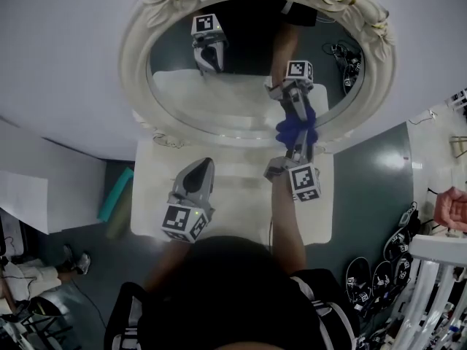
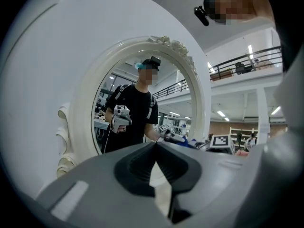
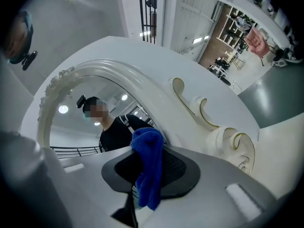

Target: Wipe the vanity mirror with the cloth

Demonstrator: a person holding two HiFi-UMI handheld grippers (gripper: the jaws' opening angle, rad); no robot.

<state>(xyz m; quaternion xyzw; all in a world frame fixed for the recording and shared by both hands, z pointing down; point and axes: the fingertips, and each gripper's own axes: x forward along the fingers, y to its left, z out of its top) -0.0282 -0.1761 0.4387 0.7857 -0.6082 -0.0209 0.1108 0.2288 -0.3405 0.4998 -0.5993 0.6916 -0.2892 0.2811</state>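
Left claw: your left gripper [image 1: 202, 166] has its jaws closed tip to tip on nothing. It hangs over the white table [image 1: 157, 195], short of the glass.
Mirror: the vanity mirror [image 1: 241, 93] stands straight ahead of both claws. It is an upright oval, taller than wide in the left gripper view.
Right claw: your right gripper [image 1: 298, 141] is clamped on the blue cloth [image 1: 295, 127] and is the nearer one to the work.
Key relation: the cloth meets its own reflection low on the glass's right side. Contact looks likely, not certain. Most of the glass lies up and to that claw's left.
Edges: the carved frame [image 1: 135, 57] runs just below and right of the cloth.
Room: the way leftward and upward looks open; your left claw hangs below the glass.
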